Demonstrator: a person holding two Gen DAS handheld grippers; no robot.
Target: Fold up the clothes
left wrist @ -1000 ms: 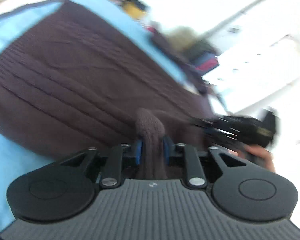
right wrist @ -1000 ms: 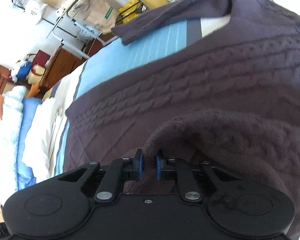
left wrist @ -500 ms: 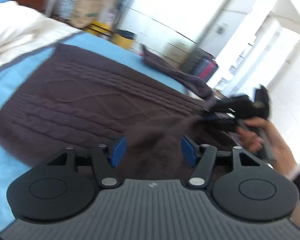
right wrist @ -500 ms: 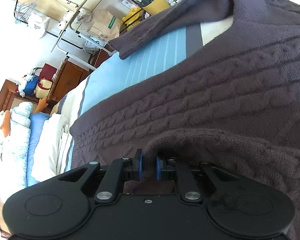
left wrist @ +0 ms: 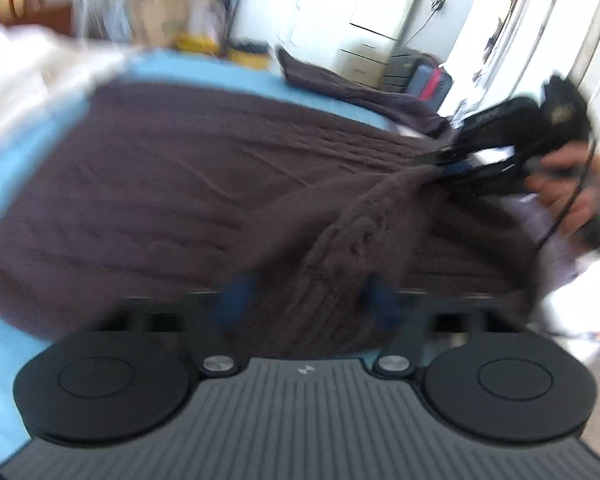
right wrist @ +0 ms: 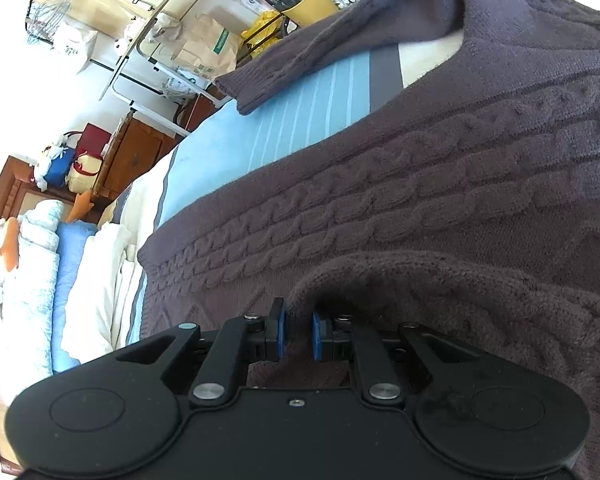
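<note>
Sweater [left wrist: 180, 184], dark brown cable knit, lies spread across the blue sheet of the bed [left wrist: 4, 344], and one sleeve [right wrist: 320, 52] trails toward the far edge.

Left view (blurred): the left tongs [left wrist: 308, 300] stand apart, their blue pads [left wrist: 236, 300] on either side of a raised ridge of knit. A second ago these tongs were clamped on a narrow fold of the same garment. That fold has since been let go, and the ridge now between the pads is broader. The blur hides whether the pads touch it. The view has also swung, so the garment's length now runs off to the right, up to the right tongs [left wrist: 448, 166] and the hand [left wrist: 560, 192] that carries them.

Right view (sharp): the right tongs [right wrist: 297, 330] are close together and pinch a thick rolled edge of the sweater. This grip matches the one of a second ago, and the edge is lifted slightly off the body of the garment.

Reading: one side is pinned and the other has just been released. This looks like a re-grip partway through a fold, with the left side picking a new hold before the raised edge is carried over. The sweater is still largely unfolded.
</note>
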